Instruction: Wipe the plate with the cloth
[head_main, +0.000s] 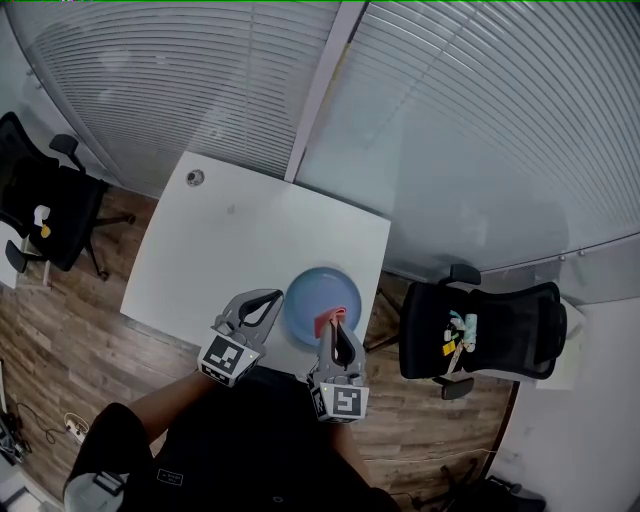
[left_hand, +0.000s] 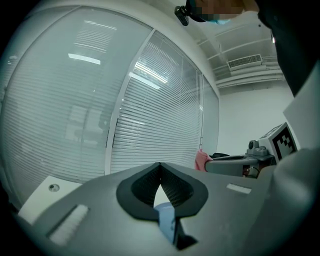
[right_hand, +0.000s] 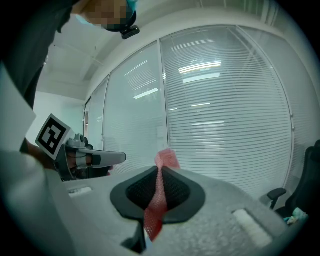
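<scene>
From the head view, I see the blue plate (head_main: 322, 300) lying flat near the bottom right corner of the white counter (head_main: 230, 240). My right claw (head_main: 334, 322) is at the near edge of the plate. It is clamped on the pink cloth (head_main: 326, 322). My left claw (head_main: 276, 297) sits just beside the plate's left edge. I cannot tell if it touches the plate.

I think the job is only at its start. The cloth is picked up and brought to the plate, but the wiping itself is left to do. The plate looks plain blue and I cannot see any dirt on it.

The counter is bare but for a small round hole (head_main: 195, 177) in its upper left corner. Around it are glass walls with blinds (head_main: 450, 120), a wood floor (head_main: 60, 330), and black chairs, one at the left (head_main: 45, 205) and one at the right (head_main: 490, 330).

In the left gripper view, the left claw's two sides are pressed together at the tips with nothing between the pads. Low in the gap I see a bit of blue, which looks to me like the plate underneath. The cloth shows at the middle right.

In the right gripper view, the cloth is squeezed between the pads. It pokes up past the tips and hangs down below them. The left claw shows at the middle left, and blinds fill the back.
</scene>
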